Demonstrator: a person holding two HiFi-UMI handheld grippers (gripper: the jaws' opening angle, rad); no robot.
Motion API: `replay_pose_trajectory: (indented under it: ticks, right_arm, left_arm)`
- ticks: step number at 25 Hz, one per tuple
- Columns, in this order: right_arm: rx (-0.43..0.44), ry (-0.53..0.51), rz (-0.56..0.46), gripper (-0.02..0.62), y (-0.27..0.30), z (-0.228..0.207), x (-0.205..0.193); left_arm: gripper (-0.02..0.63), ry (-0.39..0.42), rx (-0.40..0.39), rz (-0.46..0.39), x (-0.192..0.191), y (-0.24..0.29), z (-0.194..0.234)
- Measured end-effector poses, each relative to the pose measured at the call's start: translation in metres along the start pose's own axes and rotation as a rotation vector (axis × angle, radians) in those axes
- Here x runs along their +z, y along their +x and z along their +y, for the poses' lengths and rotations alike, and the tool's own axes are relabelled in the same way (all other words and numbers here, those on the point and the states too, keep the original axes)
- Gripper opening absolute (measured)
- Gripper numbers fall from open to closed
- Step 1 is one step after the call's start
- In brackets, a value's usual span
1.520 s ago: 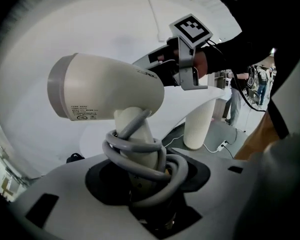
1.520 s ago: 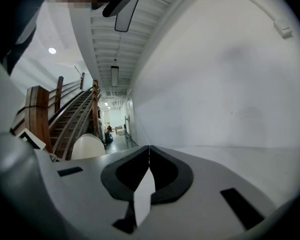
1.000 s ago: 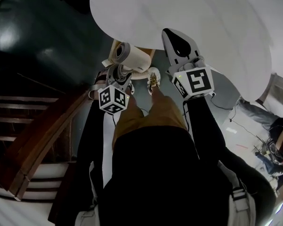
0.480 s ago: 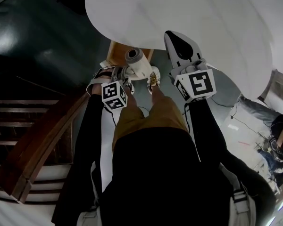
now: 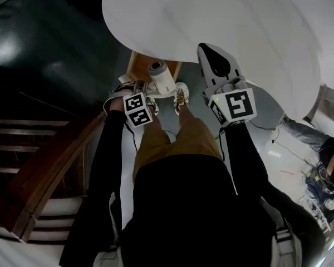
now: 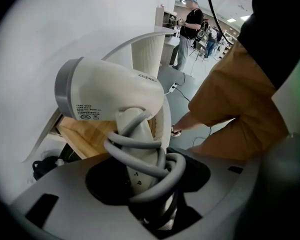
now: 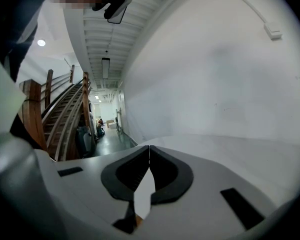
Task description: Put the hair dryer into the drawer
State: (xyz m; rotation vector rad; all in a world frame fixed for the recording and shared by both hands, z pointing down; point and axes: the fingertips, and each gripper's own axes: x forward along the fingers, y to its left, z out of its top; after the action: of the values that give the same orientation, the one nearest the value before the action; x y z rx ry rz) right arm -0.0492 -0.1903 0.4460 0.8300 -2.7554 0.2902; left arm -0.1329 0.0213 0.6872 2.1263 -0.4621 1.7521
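left tongs (image 6: 149, 184): clenched on the handle of the hair dryer (image 6: 110, 91), gripping over the grey cord (image 6: 150, 151) wound round that handle; pointed steeply down.
right tongs (image 7: 149, 160): closed tip to tip with nothing between; held out over the white worktop (image 5: 222, 21), well apart from the hair dryer.
just changed, left side: lowered and tipped further nose-down than a second ago, with the hair dryer carried along. Smaller and lower now in the head view, with the barrel end swung from up-and-left toward the worktop edge; hold kept throughout.
just changed, right side: hardly any shift.
meaning for the task: probably the lowering-in step, with pickup and carry done. No release yet, and the hair dryer is not yet inside.
hair dryer relative to the left tongs: handle between the jaws, barrel out beyond the tips and lying crosswise to them, grey rear cap toward the left of the left gripper view.
drawer (image 5: 140, 65): wooden, pulled out from under the worktop edge, just beyond and below the left tips, behind the hair dryer. Impossible to tell whether barrel and wood touch.
risk: a loose loop of cord catching on the drawer front on the way in.
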Motion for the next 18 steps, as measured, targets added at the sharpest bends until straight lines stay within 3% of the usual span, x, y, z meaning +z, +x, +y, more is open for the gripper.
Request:
replay_pose_trajectory:
  ticks: [18]
  right_arm:
    - [0.001,-0.013,0.023,0.026,-0.007,-0.001,-0.004]
  left_arm:
    - [0.244,-0.107,-0.113,0.125,-0.013,0.009,0.004]
